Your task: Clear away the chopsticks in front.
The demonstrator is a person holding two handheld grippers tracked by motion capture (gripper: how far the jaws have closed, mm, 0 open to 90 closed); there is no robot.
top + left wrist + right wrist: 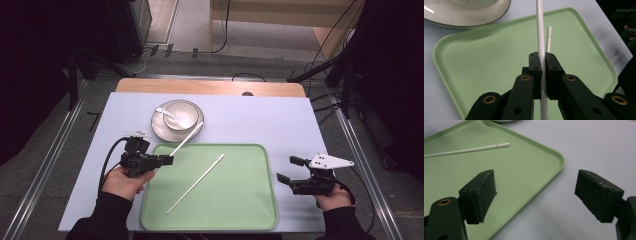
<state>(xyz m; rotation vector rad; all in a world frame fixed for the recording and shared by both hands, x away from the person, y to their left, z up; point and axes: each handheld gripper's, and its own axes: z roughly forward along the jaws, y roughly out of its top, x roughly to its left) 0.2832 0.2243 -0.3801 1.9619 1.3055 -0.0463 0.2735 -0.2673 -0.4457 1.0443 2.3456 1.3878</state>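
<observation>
From the high view we see the left gripper (167, 160) at the near-left corner of the pale green plastic tray (250, 210), its jaws closed on the lower end of a long white chopstick (187, 137). That stick runs up and to the right from the jaws, and its far tip reaches the rim of the cream ceramic plate (159, 131), which holds a small white bowl (182, 117) with a white spoon (164, 112) in it. A second white chopstick (196, 183) lies flat on the tray along much the same diagonal, just to the right of the held one. We judge the left gripper nearer to it than the right gripper (286, 171), which hovers off the tray's right edge above the light blue-grey tabletop (280, 120).

In the left gripper view, the jaws pinch the held stick (540, 37) tightly, with no gap around it; the stick extends straight ahead, beyond the tray (479, 60), with the loose stick (549, 37) just to its right.

In the right gripper view, the jaws stand wide apart with nothing between them, and the loose stick (466, 150) lies well ahead to the left, its long axis crossing the view
</observation>
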